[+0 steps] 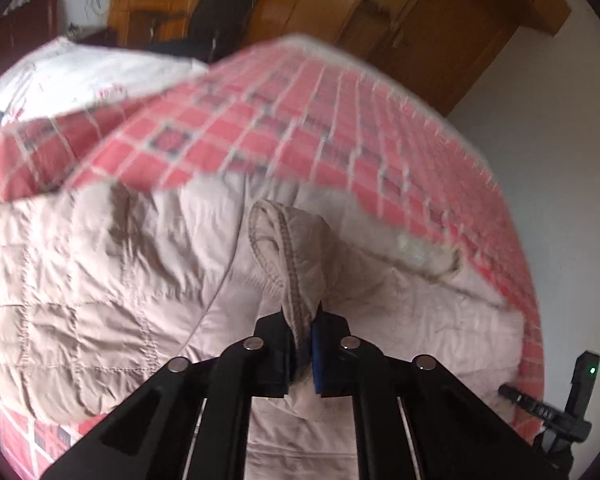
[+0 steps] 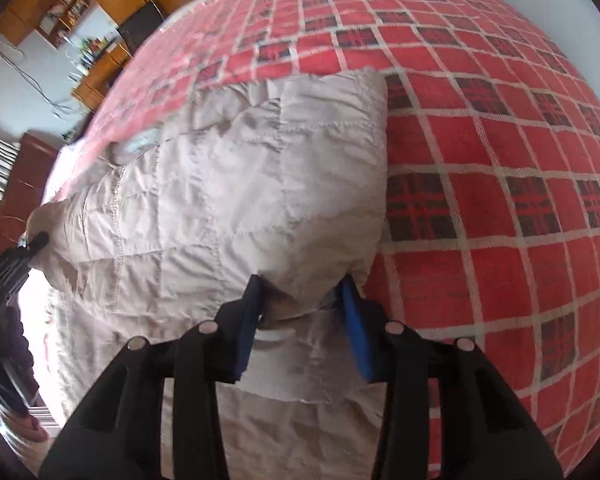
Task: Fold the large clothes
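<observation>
A beige quilted jacket point(image 1: 100, 280) lies spread over a bed covered by a red checked bedspread point(image 1: 260, 120), and both claws are at the garment. In the left wrist view, the left gripper point(image 1: 302, 320) has its jaws drawn close together on a bunched, stitched edge of the jacket, which rises as a narrow ridge straight out from between the pads; the rest of the jacket stretches away to the left of this claw and lies beneath it, with the bedspread beyond it. In the right wrist view, the right gripper point(image 2: 302, 284) has its blue pads point(image 2: 354, 332) set apart, with a rounded fold of the jacket point(image 2: 240, 200) bulging between them; the fabric touches both pads, so this claw holds a thick fold rather than a thin edge. From this claw the jacket runs up and to the left, while bare bedspread point(image 2: 500, 160) fills everything to its right. At the jacket's far left edge in the same view, the other claw point(image 2: 32, 246) pinches the cloth. A white pillow point(image 1: 80, 76) lies at the far end of the bed, and wooden cabinets point(image 1: 400, 12) stand beyond the bed. A person's dark sleeve point(image 2: 8, 340) shows at the lower left of the right wrist view.
</observation>
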